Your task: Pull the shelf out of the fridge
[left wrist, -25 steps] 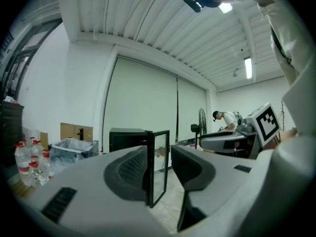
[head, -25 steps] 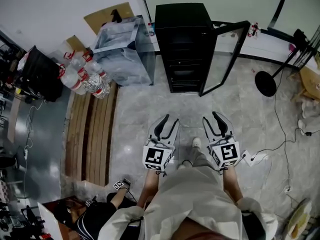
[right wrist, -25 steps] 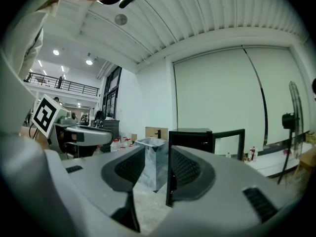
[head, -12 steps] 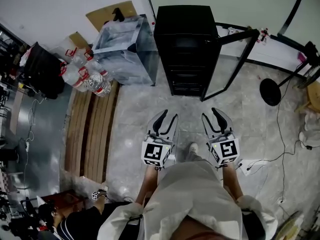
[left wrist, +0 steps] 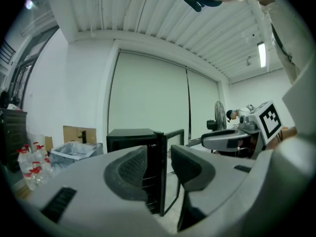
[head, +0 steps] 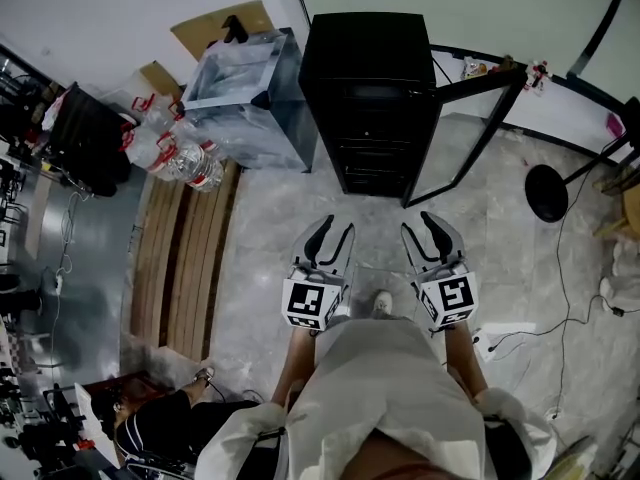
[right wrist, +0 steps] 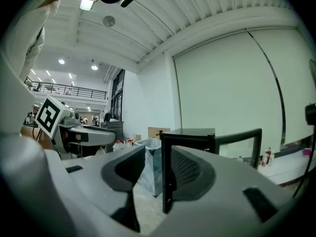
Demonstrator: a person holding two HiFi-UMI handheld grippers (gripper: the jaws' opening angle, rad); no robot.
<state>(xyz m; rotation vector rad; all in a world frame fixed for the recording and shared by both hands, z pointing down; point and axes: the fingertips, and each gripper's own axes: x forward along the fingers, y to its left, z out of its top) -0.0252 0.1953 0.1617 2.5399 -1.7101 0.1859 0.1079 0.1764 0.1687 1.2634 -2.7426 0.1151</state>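
The black fridge (head: pixel 368 58) stands on the marble floor (head: pixel 270 228) at the far middle, its glass door (head: pixel 470 118) swung open to the right. The shelf (head: pixel 372 148) sits inside, dim among the dark tiers. Nearer, well apart from the fridge, 2 tools hover side by side. The left hand-held gripper (head: pixel 337 226) and the right hand-held gripper (head: pixel 420 224) each have jaws slightly spread, with nothing between them. A clear bin (head: pixel 250 98) stands just left of the fridge.

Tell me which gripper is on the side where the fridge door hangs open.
The right gripper: the open glass door swings out from the fridge just ahead of it, while the left gripper is on the side with the wooden boards.
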